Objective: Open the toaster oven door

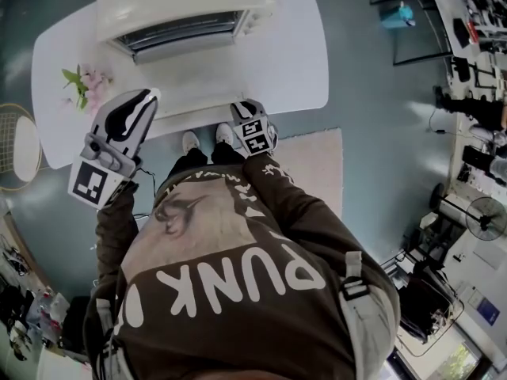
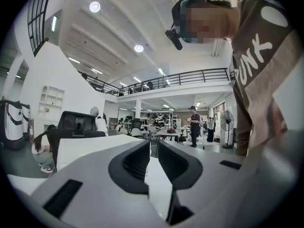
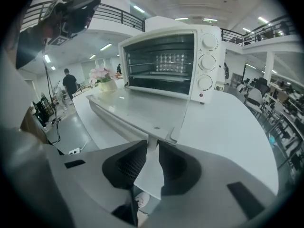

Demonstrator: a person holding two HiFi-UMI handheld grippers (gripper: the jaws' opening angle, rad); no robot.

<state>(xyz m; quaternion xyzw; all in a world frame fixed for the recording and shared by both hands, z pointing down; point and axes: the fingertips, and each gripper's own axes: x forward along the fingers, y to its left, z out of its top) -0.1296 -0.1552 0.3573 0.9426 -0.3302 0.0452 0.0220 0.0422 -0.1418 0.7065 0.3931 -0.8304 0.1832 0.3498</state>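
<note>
Our right gripper (image 3: 153,141) is pinching the handle (image 3: 121,124) of the toaster oven door (image 3: 142,107), which lies flat open over the table (image 3: 237,127). The left gripper (image 2: 154,141) is barely parted, with nothing in it.

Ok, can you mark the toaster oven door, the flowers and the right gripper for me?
toaster oven door (image 3: 142,107), right gripper view, middle of the lowered door panel.
flowers (image 1: 91,85), head view, on the pink blossoms.
right gripper (image 3: 152,147), right gripper view, midway between its fingertips.
</note>
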